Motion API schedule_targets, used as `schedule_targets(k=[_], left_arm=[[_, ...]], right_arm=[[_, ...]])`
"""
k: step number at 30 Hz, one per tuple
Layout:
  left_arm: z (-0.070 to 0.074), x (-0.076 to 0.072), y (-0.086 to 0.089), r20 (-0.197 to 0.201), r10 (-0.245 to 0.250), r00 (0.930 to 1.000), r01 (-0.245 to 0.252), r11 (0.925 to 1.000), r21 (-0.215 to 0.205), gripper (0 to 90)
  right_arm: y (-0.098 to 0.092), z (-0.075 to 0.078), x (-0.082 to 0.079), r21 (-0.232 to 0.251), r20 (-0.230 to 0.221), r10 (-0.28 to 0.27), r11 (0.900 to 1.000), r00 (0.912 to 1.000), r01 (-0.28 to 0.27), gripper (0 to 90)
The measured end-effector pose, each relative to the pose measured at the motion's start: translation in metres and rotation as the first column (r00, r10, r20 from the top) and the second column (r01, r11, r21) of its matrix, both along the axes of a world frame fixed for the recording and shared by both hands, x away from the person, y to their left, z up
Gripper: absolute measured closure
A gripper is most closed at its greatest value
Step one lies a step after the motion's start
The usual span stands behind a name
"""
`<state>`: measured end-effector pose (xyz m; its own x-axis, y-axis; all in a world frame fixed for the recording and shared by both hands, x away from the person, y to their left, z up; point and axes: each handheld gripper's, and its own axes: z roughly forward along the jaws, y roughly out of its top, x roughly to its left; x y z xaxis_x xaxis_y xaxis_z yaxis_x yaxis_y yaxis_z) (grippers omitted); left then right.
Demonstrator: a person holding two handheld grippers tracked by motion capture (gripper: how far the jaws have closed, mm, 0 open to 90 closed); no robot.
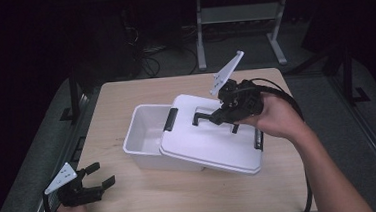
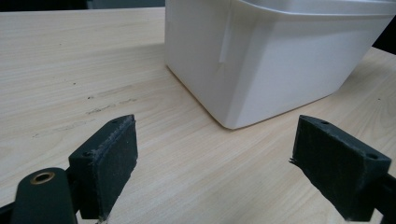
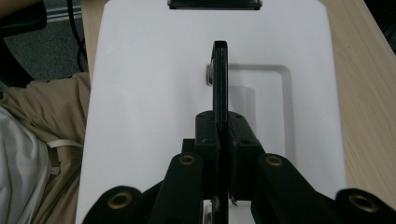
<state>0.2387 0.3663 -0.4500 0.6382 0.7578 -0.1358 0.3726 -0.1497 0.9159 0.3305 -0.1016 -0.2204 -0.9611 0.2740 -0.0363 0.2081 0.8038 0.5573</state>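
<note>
**Inspector:** Your right gripper (image 1: 216, 118) sits over the white lid (image 1: 208, 139), its fingers (image 3: 208, 140) clamped tight on the lid's black handle (image 3: 220, 74). The handle stands upright between them, above its recess.

**Operator:** And where is the lid?

**Inspector:** It lies askew on the white storage box (image 1: 145, 134), covering the right part and leaving the left end open. A black latch (image 1: 170, 119) shows at the lid's left edge. The box stands mid-desk (image 1: 132, 200).

**Operator:** My left gripper?

**Inspector:** Your left gripper (image 1: 100, 174) is at the desk's near left corner, well apart from the box. Its fingers (image 2: 116, 154) stand wide, nothing between them, pointing toward the box's corner (image 2: 233, 84).
</note>
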Motion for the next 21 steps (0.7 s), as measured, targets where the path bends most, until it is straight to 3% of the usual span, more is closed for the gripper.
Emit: schedule_targets(k=[21], left_arm=[[0.0, -0.001, 0.001, 0.002, 0.002, 1.0, -0.002, 1.0, 0.004, 13.1]], right_arm=[[0.03, -0.002, 0.012, -0.004, -0.01, 0.04, 0.999, 0.9992, -0.04, 84.5]])
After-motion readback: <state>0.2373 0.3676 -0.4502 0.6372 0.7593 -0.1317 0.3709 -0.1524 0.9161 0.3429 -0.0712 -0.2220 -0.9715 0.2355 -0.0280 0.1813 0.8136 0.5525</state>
